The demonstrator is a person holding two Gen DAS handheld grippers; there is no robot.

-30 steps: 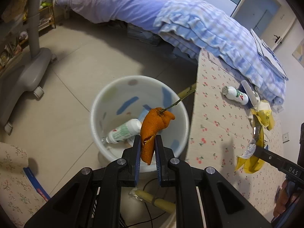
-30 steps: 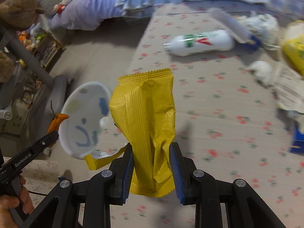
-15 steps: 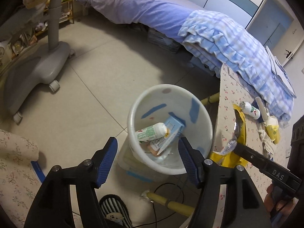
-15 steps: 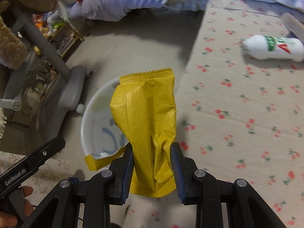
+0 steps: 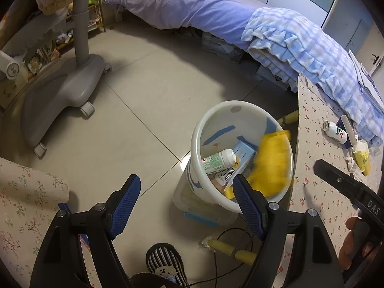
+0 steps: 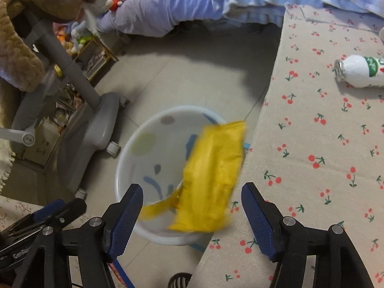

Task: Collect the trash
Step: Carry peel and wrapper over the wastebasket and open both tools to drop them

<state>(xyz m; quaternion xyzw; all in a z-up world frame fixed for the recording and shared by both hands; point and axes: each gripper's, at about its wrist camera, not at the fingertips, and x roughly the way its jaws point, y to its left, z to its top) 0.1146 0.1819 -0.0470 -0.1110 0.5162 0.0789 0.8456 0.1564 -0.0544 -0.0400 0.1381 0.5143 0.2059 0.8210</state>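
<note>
Beside the cherry-print table, a blurred yellow wrapper hangs over the white bin. Right gripper jaws are wide apart, left gripper jaws likewise.

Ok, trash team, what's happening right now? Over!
Both grippers, left and right, open and empty. Yellow wrapper blurred, dropping into white bin. Nothing blocking.
</note>
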